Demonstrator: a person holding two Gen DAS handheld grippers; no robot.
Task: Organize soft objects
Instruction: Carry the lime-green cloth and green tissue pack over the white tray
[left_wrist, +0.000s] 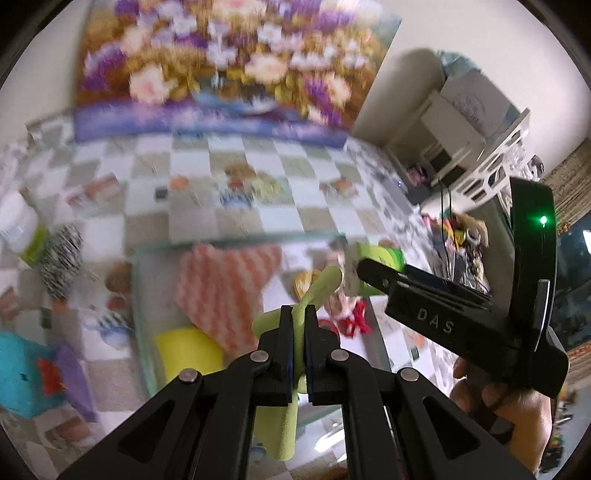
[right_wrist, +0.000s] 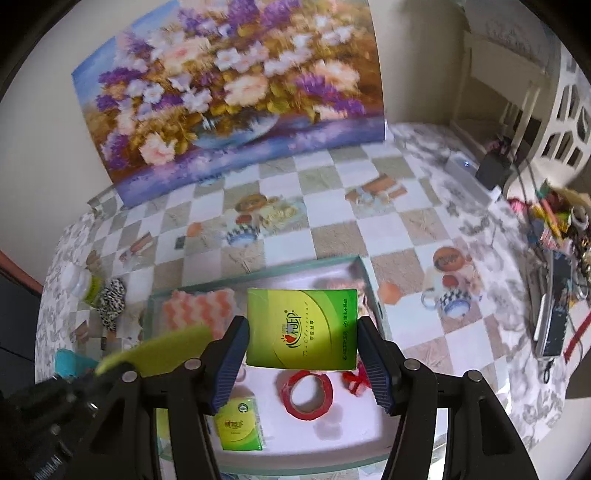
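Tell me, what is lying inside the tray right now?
In the tray: an orange-white cloth, a small tissue pack, red tape, a red bow and a yellow sponge. The held tissue pack and both grippers cover the rest.

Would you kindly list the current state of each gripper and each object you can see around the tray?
Left gripper: shut on the green foam strip.
Right gripper: shut on the green tissue pack, held above the tray.
Orange wavy cloth: lying in the tray.
Yellow sponge: lying in the tray.
Red tape roll: lying flat in the tray.
Small tissue pack: lying in the tray.
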